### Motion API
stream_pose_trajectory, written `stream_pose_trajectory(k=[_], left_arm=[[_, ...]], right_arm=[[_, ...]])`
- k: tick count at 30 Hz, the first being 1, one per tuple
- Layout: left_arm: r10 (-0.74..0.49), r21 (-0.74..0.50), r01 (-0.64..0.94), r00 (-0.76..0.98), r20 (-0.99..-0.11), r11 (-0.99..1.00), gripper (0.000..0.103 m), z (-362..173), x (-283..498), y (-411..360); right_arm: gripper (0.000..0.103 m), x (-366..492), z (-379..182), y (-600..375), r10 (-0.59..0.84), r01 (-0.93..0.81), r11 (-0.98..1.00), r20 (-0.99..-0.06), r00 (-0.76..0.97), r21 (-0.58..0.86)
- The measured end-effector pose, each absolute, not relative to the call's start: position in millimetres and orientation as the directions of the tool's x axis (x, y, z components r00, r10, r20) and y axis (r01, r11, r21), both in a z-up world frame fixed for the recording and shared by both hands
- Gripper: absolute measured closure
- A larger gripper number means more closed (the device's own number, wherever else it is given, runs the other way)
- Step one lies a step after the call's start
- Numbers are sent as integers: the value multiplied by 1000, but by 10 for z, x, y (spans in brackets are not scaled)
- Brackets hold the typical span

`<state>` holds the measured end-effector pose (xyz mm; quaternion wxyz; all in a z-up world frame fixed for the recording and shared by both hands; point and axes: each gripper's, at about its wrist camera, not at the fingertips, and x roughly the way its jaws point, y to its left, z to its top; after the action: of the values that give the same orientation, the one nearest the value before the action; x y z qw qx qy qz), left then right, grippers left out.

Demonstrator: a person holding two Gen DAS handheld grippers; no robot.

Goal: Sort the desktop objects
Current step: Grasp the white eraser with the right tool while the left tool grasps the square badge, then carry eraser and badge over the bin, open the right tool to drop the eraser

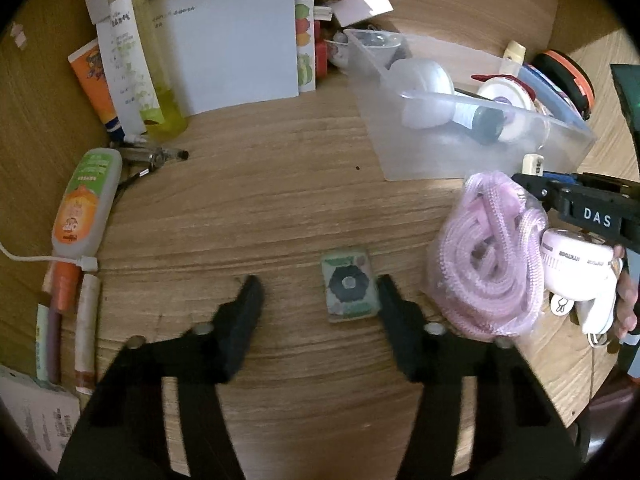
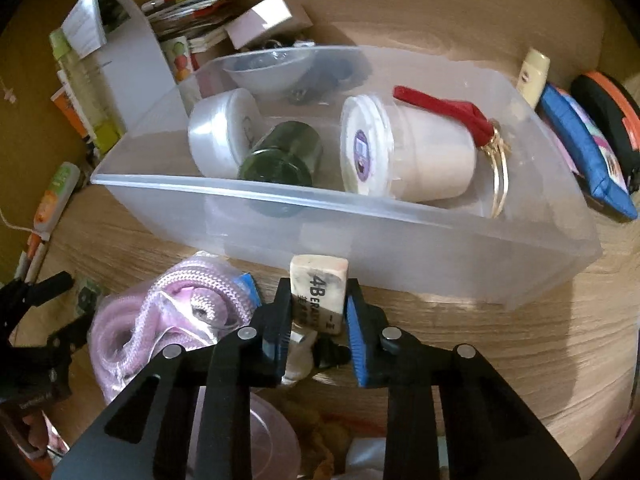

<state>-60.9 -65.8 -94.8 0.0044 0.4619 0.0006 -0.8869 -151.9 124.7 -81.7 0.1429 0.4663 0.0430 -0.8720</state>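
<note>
On a cluttered wooden bench [image 1: 280,184], two hand-held tongs work side by side at sorting loose desk items. Nearest the camera, the right tongs [image 2: 318,312] are clamped on a white 4B eraser [image 2: 320,294], held end-up just clear of the front wall of a clear plastic bin [image 2: 360,240] — a grip that looks suited to lifting it over the rim. Beside them, the left tongs [image 1: 318,300] stand apart around a small green patterned card-like tile [image 1: 349,290] lying flat on the bench; its right finger [image 1: 394,308] sits at the tile's edge while the left finger is still off it, so the tile is bracketed but not gripped. A bagged coil of pink rope [image 1: 488,256] lies just to the tile's right, near the bin's front wall. Inside the bin lie a white lidded cup [image 2: 404,152], a dark green jar [image 2: 280,160], a white tub [image 2: 220,132] and a red-tasselled ring [image 2: 480,128] — apparently the destination for small items. Beyond, toward the far edge, papers [image 1: 232,48], tubes and a yellow bottle [image 1: 156,64] remain unsorted.
</note>
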Motion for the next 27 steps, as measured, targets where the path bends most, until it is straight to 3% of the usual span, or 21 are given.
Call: stream_pose_trajectory(k=[5, 27], left_arm=[[-16, -5, 34, -577, -817, -999, 79, -922, -614, -717], [-49, -39, 113, -678, -733, -993, 79, -485, -373, -616]], right_arm=[[81, -1466, -727, 1308, -244, 296, -951, -807, -537, 91], [81, -1227, -261, 1640, -387, 357, -912, -710, -588, 202]])
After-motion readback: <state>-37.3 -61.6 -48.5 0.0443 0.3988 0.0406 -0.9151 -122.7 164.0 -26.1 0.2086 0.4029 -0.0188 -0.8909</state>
